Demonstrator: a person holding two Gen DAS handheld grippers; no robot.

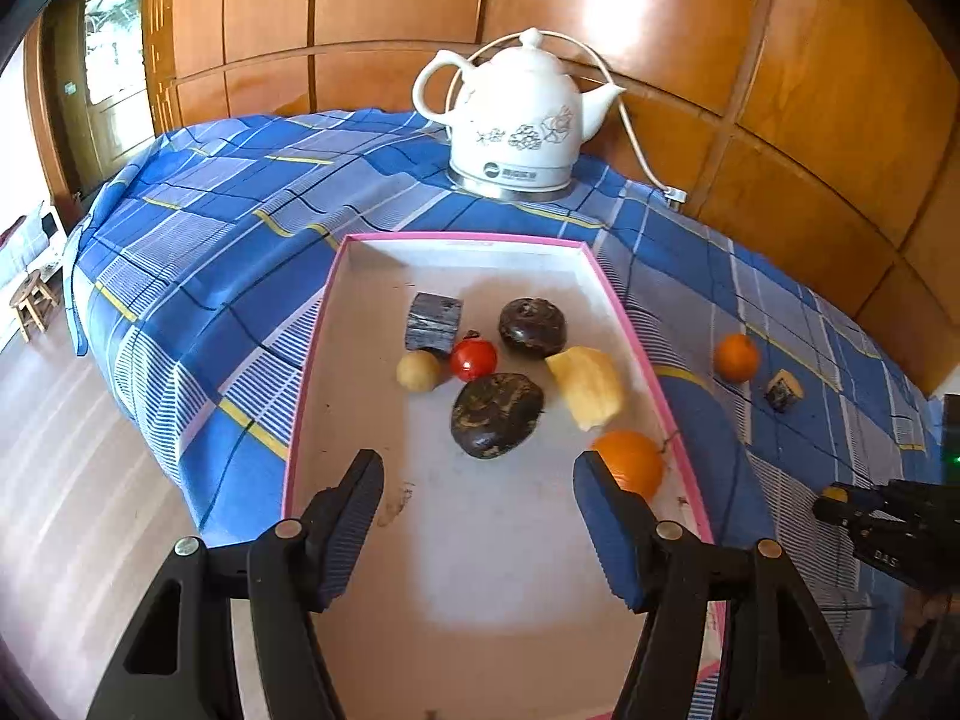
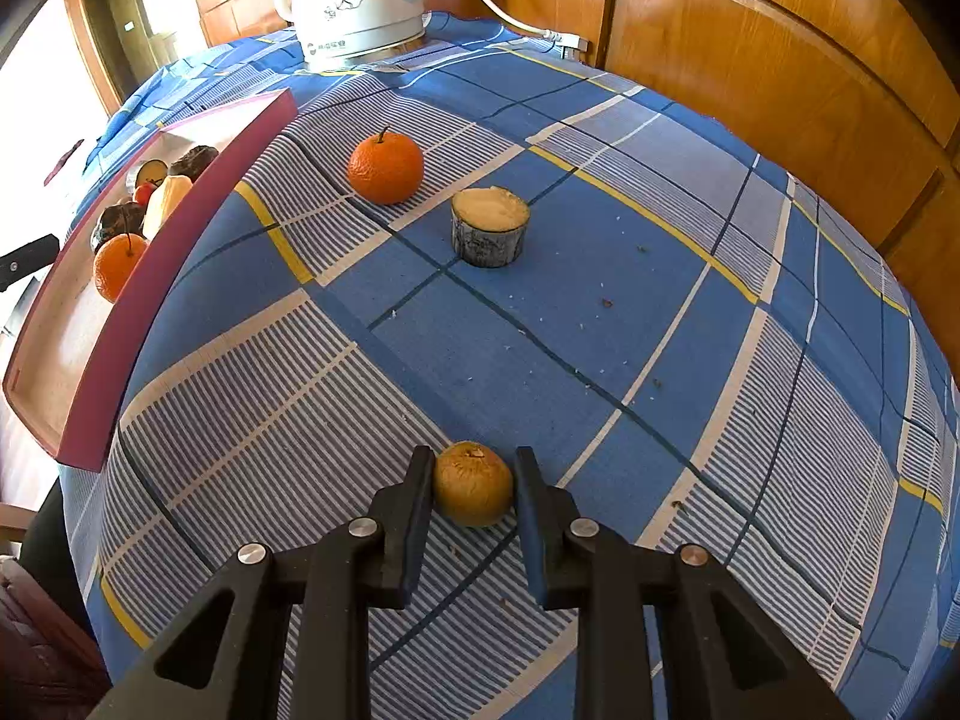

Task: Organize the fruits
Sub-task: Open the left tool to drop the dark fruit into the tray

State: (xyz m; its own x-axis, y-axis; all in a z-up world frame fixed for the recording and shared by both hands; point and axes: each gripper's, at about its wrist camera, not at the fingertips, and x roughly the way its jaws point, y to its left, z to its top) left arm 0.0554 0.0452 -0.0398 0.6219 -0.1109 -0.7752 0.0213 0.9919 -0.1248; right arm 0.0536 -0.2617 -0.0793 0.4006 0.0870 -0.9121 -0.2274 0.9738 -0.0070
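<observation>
Left gripper, bottom center of left view, hangs wide open w/ nothing in it over the pink-edged tray. Tray holds an orange, two dark fruits, a small tomato, a pale round fruit, a yellow slice & a dark block. Right gripper, bottom center of right view, sits narrow around a brown fruit on the blue checked cloth; contact unclear. Mid-frame up: 2nd orange, cut stub. Kettle at top.
</observation>
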